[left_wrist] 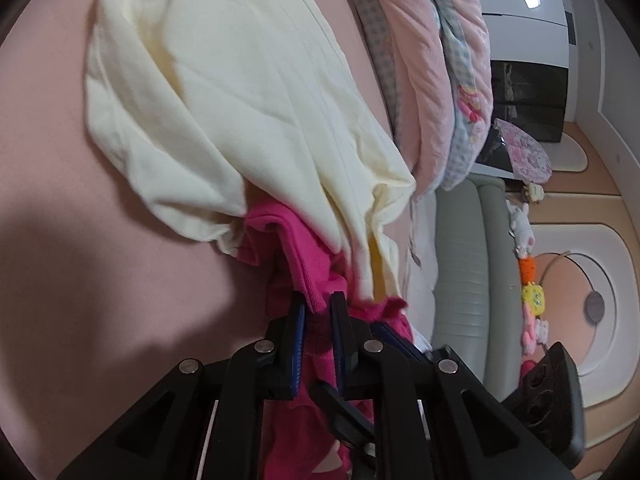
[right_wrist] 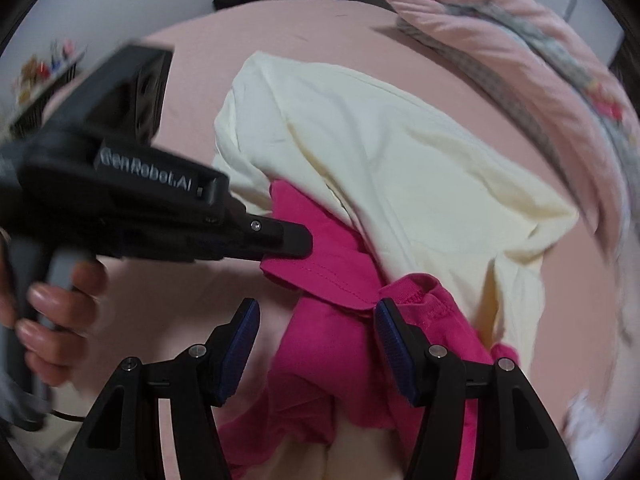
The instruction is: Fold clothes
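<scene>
A bright pink garment point(left_wrist: 296, 248) lies bunched on the pink bed sheet point(left_wrist: 60, 160), partly under a larger cream garment point(left_wrist: 240, 100). My left gripper point(left_wrist: 318, 308) is shut on a ribbed edge of the pink garment. In the right wrist view the left gripper point(right_wrist: 296, 240) comes in from the left, its tip on the pink garment point(right_wrist: 320, 352). My right gripper point(right_wrist: 316, 308) hangs open just above the pink cloth; its right pad is near a hem, and I cannot tell whether it touches. The cream garment point(right_wrist: 380, 152) spreads behind.
A rolled pink and patterned quilt point(right_wrist: 520, 52) lies along the bed's far side point(left_wrist: 424, 80). A padded grey-green headboard point(left_wrist: 460, 260) and a row of plush toys point(left_wrist: 528, 280) lie beyond. A person's hand point(right_wrist: 56, 320) holds the left gripper's handle.
</scene>
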The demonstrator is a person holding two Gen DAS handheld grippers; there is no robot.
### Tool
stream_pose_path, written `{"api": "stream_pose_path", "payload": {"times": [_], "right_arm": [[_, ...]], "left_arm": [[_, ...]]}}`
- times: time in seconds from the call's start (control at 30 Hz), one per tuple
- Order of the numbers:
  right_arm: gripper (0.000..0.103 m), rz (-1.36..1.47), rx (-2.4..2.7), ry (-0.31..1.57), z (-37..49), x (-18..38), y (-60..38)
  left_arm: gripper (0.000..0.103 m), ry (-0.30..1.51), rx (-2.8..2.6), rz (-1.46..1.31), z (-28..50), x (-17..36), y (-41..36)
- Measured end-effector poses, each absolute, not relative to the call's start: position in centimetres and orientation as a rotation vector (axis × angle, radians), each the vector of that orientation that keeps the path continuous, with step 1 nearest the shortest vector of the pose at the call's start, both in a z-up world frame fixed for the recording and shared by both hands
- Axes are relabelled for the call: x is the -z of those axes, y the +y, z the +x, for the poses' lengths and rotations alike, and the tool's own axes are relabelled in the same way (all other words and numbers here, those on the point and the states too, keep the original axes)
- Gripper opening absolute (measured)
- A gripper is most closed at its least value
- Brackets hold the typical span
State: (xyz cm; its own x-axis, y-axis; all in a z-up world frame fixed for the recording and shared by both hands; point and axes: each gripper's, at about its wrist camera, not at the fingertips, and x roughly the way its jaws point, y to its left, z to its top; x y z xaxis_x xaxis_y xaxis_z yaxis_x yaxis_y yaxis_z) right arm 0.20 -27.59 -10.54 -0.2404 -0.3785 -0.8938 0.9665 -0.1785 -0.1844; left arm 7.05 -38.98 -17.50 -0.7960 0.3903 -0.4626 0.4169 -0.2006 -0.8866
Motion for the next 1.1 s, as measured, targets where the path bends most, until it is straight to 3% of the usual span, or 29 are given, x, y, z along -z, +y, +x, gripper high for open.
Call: {"api": "stream_pose_path", "payload": {"times": [0.13, 0.53, 0.6, 0.67, 0.83, 0.9, 0.93, 0.97, 1.0, 1.1], "right_arm": [[0.06, 0.805, 1.657, 1.074, 0.8, 11.7, -28.5], [0.059, 0.766, 1.748, 1.049, 0.3, 13.4, -30.4], [0.055, 0.764, 1.755, 1.043, 0.3, 13.4, -30.2], [0.039, 0.761, 1.772, 1.044, 0.1, 13.2, -29.9], [0.019, 0.842, 1.793, 0.93, -1.0, 12.3, -29.3], [0.015, 0.885, 1.8, 0.87, -1.5, 12.2, -29.1], [0.014, 0.902, 1.804, 0.85, -1.7, 12.2, -29.1], [0.013, 0.917, 1.809, 0.825, -1.8, 12.1, -29.1], [0.013, 0.93, 1.818, 0.795, -1.9, 11.9, -29.0], [0.013, 0.965, 1.824, 0.707, -2.3, 11.3, -28.5]], "left_arm": [[0.01, 1.959, 2.225, 1.011, 6.8, 17.1, -39.2], [0.009, 1.95, 2.252, 1.022, 7.2, 17.2, -39.6], [0.009, 1.946, 2.26, 1.022, 7.1, 17.1, -39.6], [0.009, 1.934, 2.266, 1.02, 7.1, 16.9, -39.6], [0.011, 1.912, 2.251, 1.029, 7.4, 16.6, -39.7], [0.02, 1.908, 2.205, 1.085, 7.2, 16.8, -39.9], [0.045, 1.897, 2.173, 1.117, 7.1, 16.9, -40.0], [0.081, 1.889, 2.155, 1.137, 7.1, 17.0, -40.1], [0.089, 1.899, 2.141, 1.15, 7.1, 17.1, -40.3], [0.089, 1.992, 2.132, 1.101, 7.4, 17.5, -40.7]]}}
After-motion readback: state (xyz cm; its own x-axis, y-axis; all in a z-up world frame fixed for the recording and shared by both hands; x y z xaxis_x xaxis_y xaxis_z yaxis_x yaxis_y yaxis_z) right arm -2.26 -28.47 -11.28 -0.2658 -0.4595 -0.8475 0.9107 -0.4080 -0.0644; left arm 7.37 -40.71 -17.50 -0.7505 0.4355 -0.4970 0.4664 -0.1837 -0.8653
